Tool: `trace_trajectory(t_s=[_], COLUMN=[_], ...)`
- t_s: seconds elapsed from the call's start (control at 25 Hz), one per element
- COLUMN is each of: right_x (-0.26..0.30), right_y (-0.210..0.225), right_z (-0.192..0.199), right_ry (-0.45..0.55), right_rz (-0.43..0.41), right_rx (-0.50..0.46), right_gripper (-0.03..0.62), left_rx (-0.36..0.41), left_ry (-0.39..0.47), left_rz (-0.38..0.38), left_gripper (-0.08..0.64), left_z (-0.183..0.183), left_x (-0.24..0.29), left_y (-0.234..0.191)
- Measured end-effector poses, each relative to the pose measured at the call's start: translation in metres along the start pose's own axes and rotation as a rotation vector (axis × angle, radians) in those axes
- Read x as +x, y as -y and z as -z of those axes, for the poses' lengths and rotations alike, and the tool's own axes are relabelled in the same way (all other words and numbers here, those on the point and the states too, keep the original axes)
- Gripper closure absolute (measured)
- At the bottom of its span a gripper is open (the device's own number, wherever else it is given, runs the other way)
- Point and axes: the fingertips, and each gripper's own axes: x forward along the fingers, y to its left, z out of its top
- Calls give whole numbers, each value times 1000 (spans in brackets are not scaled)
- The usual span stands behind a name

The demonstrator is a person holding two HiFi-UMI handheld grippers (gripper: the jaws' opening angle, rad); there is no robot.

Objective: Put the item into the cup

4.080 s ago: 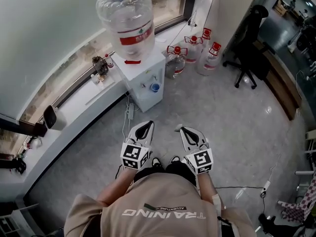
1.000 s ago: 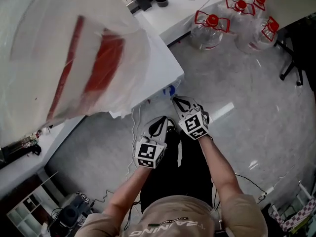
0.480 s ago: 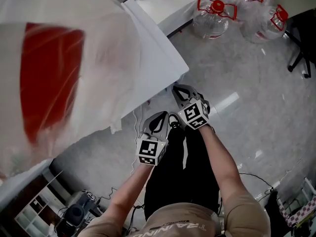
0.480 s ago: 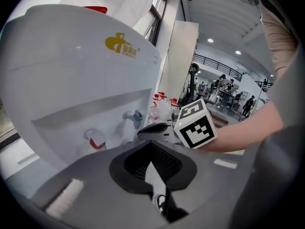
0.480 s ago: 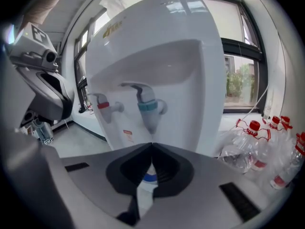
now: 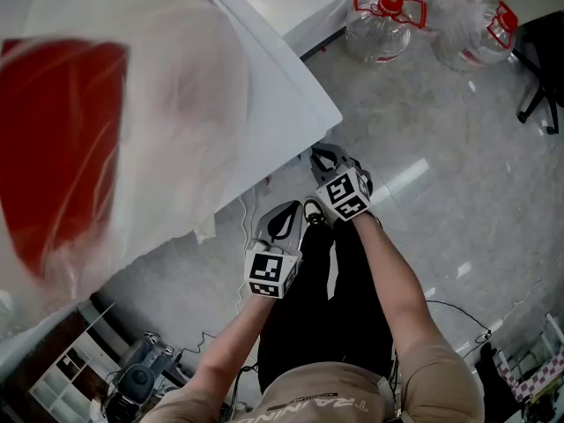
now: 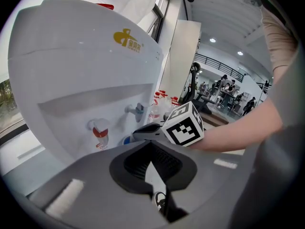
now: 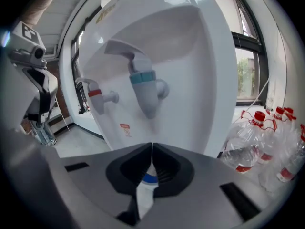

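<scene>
A white water dispenser [image 8: 157,51] fills the right gripper view, with a blue tap [image 8: 143,85] and a red tap [image 8: 97,97]. My right gripper [image 8: 151,146] is shut just below the blue tap, holding nothing. A white cup with a blue rim [image 8: 148,178] shows through the gap behind its jaws. In the head view the right gripper [image 6: 317,154] sits under the dispenser's front edge. My left gripper [image 6: 287,208] is shut and empty, lower and further back. The left gripper view shows the blue cup [image 7: 126,140] under the taps, beside the right gripper [image 7: 143,131].
A large clear water bottle with a red label [image 6: 88,130] looms blurred at the head view's left, on top of the dispenser [image 6: 282,95]. Several red-capped water jugs [image 6: 388,16] stand on the floor at the back right. A cable [image 6: 242,214] hangs below the dispenser.
Over four seconds I have walked up to the dispenser. In the last second both grippers stayed shut and shifted only slightly; the right one sits a little closer under the dispenser front.
</scene>
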Motion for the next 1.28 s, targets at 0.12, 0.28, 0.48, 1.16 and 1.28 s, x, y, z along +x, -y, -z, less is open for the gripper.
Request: trace_trajectory(t_s=[0.12,0.28,0.48,1.16,1.28], right_x=[3,-3,-23,-203,-231], right_y=[-2,-7,-12,-59,-60], right_z=[0,-6,-12,-124,-158], right_ry=[0,10,20,142,193], right_rz=[4,22,33,85,88], right_rx=[-3,-45,-50,125,120], right_gripper=[578,578,578,580,580], left_rx=[0,-3,-12,57,72], left_ry=[-2,0,10,106,170], left_rz=[-4,-10,-9,15,7], left_gripper=[553,552,552,553,553], left_z=[4,7,2,-90,-127], left_x=[-1,-3,-11,-103,-115], left_y=[-3,-5,2,53,58])
